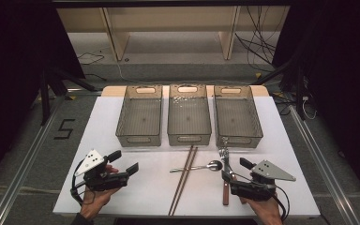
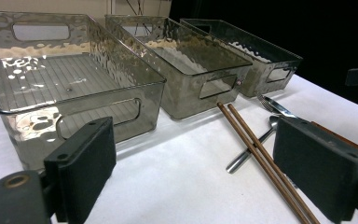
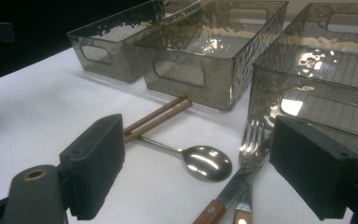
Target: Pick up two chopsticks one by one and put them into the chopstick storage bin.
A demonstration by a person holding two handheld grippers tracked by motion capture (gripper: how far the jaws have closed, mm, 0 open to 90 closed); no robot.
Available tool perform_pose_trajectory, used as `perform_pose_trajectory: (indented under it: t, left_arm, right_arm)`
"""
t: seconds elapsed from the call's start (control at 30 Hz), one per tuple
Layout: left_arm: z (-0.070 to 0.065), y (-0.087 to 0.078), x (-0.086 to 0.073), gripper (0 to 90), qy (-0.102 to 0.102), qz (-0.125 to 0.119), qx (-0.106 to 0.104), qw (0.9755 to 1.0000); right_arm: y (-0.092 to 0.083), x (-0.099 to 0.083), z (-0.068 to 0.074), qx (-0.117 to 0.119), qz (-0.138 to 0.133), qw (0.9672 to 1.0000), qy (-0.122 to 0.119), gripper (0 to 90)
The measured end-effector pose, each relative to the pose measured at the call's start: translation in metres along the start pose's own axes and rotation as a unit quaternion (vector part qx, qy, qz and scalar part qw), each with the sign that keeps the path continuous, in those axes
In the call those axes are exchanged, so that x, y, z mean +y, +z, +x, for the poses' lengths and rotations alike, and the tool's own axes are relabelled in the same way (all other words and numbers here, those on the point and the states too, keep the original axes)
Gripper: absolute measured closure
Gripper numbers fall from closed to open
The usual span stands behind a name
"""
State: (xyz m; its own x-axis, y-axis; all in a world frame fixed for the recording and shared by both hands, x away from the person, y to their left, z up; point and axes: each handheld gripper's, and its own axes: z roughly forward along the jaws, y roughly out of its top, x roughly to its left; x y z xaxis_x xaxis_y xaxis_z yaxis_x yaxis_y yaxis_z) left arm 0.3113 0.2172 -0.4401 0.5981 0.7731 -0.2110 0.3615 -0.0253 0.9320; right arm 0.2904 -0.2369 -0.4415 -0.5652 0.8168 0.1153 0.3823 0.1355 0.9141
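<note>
On the white tabletop [image 1: 122,197] lie the pieces of cutlery the tongs are nearest to, in front of three smoky, see-through bins [image 1: 189,115] that stand side by side along the far edge, each with a cut-out handle and a ribbed floor. The chopsticks [image 1: 183,180] are a thin, reddish-brown pair lying close together and nearly parallel, their far tips just short of the middle bin. Across them lies a shiny steel spoon [image 1: 201,166], its slim handle pointing left over the sticks and its bowl facing up to the right. Just right of the bowl lie a fork [image 3: 251,140] and a knife [image 3: 235,179], both steel with brown wooden handles, crossing each other so that the fork's tines end close to the right bin's front wall. The left tongs [image 1: 120,161] are held at the left near edge, spread wide with nothing between them, well apart from the cutlery. The right tongs [image 1: 233,169] are held at the right near edge, also spread and empty, just beside the wooden handles; in the right gripper view the fork and knife lie between the two black pads without touching them.
</note>
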Motion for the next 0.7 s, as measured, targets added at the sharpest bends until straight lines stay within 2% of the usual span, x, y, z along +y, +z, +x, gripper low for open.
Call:
perform_pose_trajectory:
  t: [0.37, 0.53, 0.7]
  left_arm:
    - [-0.0006, 0.0005, 0.0002, 12.6, 0.001, 0.002, 0.000, 1.0000]
    - [-0.0006, 0.0008, 0.0003, 12.6, -0.002, 0.003, 0.000, 1.0000]
    - [-0.0012, 0.0017, 0.0003, 12.6, -0.003, 0.006, 0.003, 1.0000]
  right_arm:
    - [0.0006, 0.0004, -0.0003, -0.006, 0.008, 1.0000, 0.001, 19.3]
    - [0.0015, 0.0008, -0.0005, -0.010, 0.018, 0.9998, 0.005, 20.1]
    - [0.0031, 0.0022, 0.0011, -0.024, 0.038, 0.9990, -0.005, 21.3]
